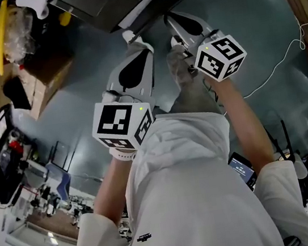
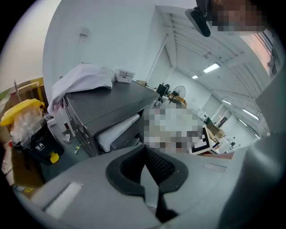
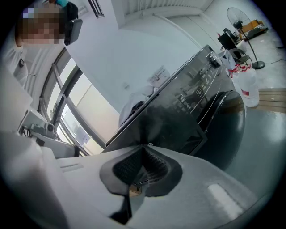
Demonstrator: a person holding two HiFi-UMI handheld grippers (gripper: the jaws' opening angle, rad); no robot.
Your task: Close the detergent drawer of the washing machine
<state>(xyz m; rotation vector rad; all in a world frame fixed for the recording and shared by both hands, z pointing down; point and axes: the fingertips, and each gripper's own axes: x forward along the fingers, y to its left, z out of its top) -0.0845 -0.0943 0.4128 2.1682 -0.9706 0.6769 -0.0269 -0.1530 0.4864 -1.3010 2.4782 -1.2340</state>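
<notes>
The dark grey washing machine (image 1: pixel 102 4) stands at the top of the head view, and its white detergent drawer (image 1: pixel 145 3) sticks out of the front. In the left gripper view the drawer (image 2: pixel 118 132) is pulled out below the machine's top (image 2: pixel 107 105). My left gripper (image 1: pixel 130 37) is shut and empty, its tips a short way from the drawer. My right gripper (image 1: pixel 168 17) is shut too, held beside the left one near the machine's front. In the right gripper view the control panel (image 3: pixel 196 85) and the round door (image 3: pixel 228 112) show beyond the closed fingertips (image 3: pixel 149 159).
A white cloth (image 2: pixel 82 80) lies on top of the machine. To its left are a cardboard box (image 1: pixel 38 74), a yellow-lidded container (image 2: pixel 20 112) and a black bin (image 2: pixel 38 145). A plastic bottle (image 3: pixel 248 85) and a fan (image 3: pixel 241 18) stand beyond the door. A white cable (image 1: pixel 282 60) crosses the floor.
</notes>
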